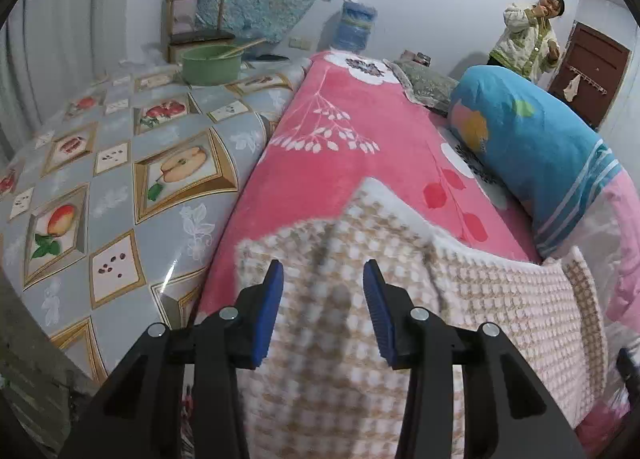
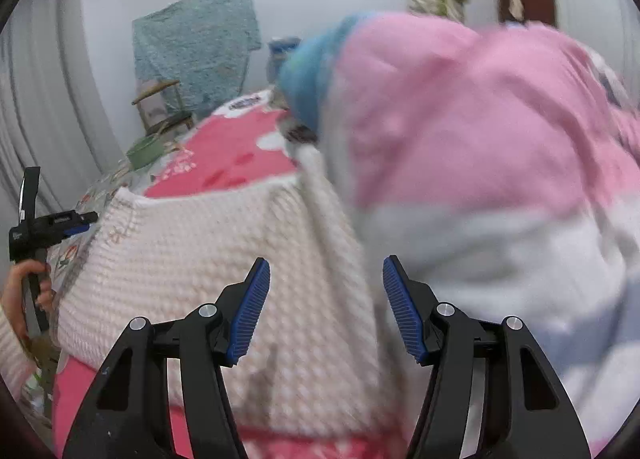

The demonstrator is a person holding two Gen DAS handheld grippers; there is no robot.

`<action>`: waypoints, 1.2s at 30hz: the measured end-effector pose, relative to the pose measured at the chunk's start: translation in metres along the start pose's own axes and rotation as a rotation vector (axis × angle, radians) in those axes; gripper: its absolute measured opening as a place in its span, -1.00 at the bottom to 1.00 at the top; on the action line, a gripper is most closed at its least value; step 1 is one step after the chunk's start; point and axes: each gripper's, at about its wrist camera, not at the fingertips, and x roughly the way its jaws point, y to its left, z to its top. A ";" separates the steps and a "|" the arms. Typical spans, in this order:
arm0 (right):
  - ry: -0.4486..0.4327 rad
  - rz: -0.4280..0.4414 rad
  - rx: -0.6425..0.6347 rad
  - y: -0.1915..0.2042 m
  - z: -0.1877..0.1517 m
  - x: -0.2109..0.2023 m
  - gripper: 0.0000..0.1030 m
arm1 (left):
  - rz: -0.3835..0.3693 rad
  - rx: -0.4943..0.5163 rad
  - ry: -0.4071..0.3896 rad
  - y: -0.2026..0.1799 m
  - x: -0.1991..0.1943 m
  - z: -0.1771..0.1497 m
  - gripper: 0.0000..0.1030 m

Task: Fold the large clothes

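A cream and tan checked fleece garment (image 1: 500, 299) lies folded on the pink flowered blanket (image 1: 360, 139) that covers the bed. My left gripper (image 1: 323, 265) hovers just over the garment's near left part, open, with nothing pinched between its blue pads (image 1: 268, 315). The cloth beneath is blurred. In the right wrist view the same garment (image 2: 192, 259) spreads below my right gripper (image 2: 326, 261), which is open and empty above the garment's right edge. At the left of that view a hand (image 2: 20, 291) holds the left tool's black body (image 2: 44, 227).
A blue rolled quilt (image 1: 532, 139) and pink bedding (image 2: 480, 119) are piled along the bed's right side, close to the garment. Left of the bed is a table with a fruit-pattern cloth (image 1: 120, 163), a green basin (image 1: 212, 65) and a chair (image 1: 192, 23). A person (image 1: 524, 39) stands by a brown door (image 1: 588, 79).
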 end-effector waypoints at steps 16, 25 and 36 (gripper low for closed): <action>-0.025 -0.072 -0.136 -0.006 -0.018 0.038 0.03 | -0.359 -0.356 -0.116 0.026 -0.013 -0.024 -0.92; -0.136 -0.249 -0.231 0.026 -0.028 0.060 -0.05 | -0.085 -0.287 -0.101 0.054 -0.007 -0.028 -0.92; -0.205 -0.184 -0.345 0.044 -0.039 0.004 -0.08 | 0.178 -0.043 -0.173 0.008 -0.035 -0.034 -0.70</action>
